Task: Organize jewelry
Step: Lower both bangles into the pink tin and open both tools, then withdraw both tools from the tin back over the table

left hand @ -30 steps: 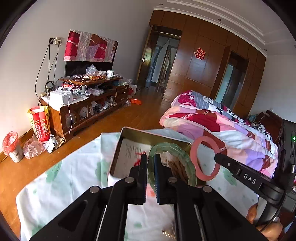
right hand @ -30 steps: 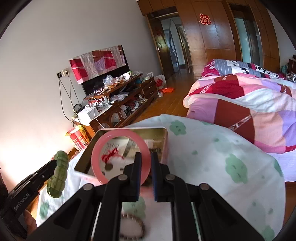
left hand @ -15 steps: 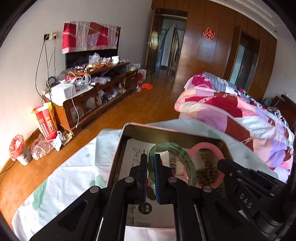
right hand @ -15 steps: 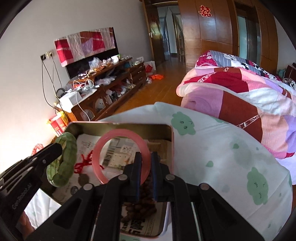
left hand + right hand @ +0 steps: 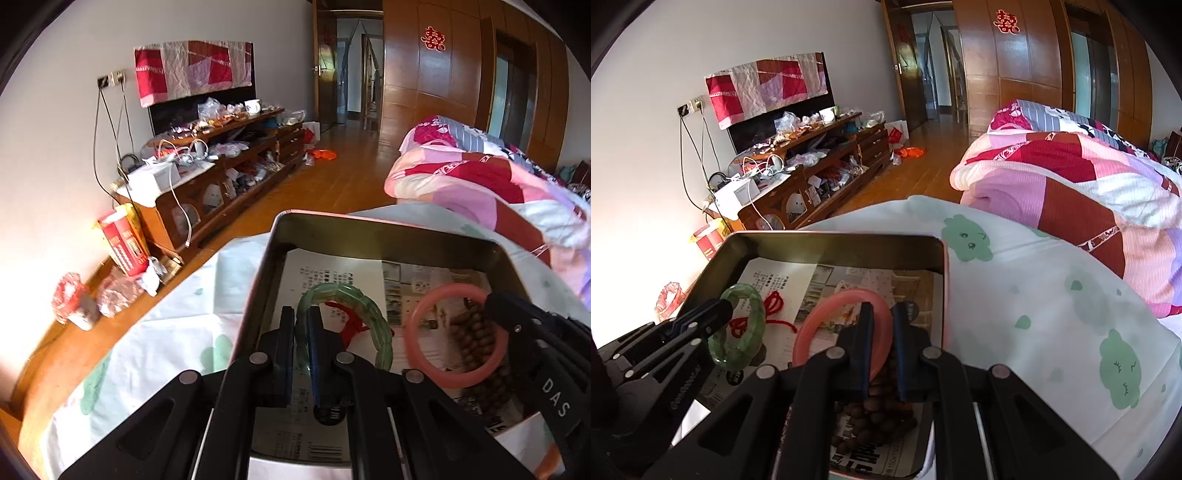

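Note:
An open metal tin (image 5: 332,225) (image 5: 827,240) lined with newspaper lies on a white cloth with green prints. My left gripper (image 5: 302,314) (image 5: 724,306) is shut on a green bead bangle (image 5: 343,295) (image 5: 750,299), held low inside the tin's left part. My right gripper (image 5: 881,310) (image 5: 493,301) is shut on a pink ring bangle (image 5: 827,306) (image 5: 443,299), held over the tin's right part. Under it lies a string of brown wooden beads (image 5: 871,417) (image 5: 476,339). A red cord knot (image 5: 775,306) (image 5: 351,325) rests on the paper.
The cloth-covered surface (image 5: 1052,314) spreads right of the tin. A bed with a pink and red quilt (image 5: 1071,177) stands behind it. A cluttered wooden TV cabinet (image 5: 221,177) lines the left wall, with bags (image 5: 122,243) on the wooden floor.
Both grippers have sunk forward with their bangles, from above the tin's near edge down into it. The green bangle and the pink one now hang side by side inside the tin.

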Motion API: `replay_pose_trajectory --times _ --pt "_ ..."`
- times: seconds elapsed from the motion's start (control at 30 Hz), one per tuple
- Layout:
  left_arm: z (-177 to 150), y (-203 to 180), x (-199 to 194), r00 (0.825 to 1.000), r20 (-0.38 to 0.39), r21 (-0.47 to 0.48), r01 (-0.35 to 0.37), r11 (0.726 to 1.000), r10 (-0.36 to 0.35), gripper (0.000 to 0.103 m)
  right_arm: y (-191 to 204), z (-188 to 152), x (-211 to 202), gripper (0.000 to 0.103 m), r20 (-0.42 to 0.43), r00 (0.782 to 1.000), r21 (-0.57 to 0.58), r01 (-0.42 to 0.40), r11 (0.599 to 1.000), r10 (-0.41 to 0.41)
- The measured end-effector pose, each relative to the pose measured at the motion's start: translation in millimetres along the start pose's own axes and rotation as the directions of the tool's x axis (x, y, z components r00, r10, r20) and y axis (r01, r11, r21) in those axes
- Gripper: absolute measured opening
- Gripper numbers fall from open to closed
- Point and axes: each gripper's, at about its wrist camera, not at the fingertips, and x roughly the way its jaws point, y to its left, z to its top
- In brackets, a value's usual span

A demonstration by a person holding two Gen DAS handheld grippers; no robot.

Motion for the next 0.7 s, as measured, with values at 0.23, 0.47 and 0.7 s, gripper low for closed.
replay_pose_trajectory --times 0.23,0.47,0.7 --pt "1 -7 2 1.000 -0.010 0.040 -0.028 0.999 0.028 0.014 -9 3 -5 0.029 0.024 0.999 0.062 -0.048 0.997 0.047" --pt "2 -14 -12 0.998 0.065 0.071 0.009 0.997 -0.014 0.063 0 6 -30 0.086 0.167 0.986 0.028 0.007 1.000 -0.011" --pt "3 -15 -26 0.992 0.107 0.079 0.055 0.995 -0.063 0.071 -11 10 -40 0.086 0.176 0.984 0.067 0.019 0.998 -0.030"
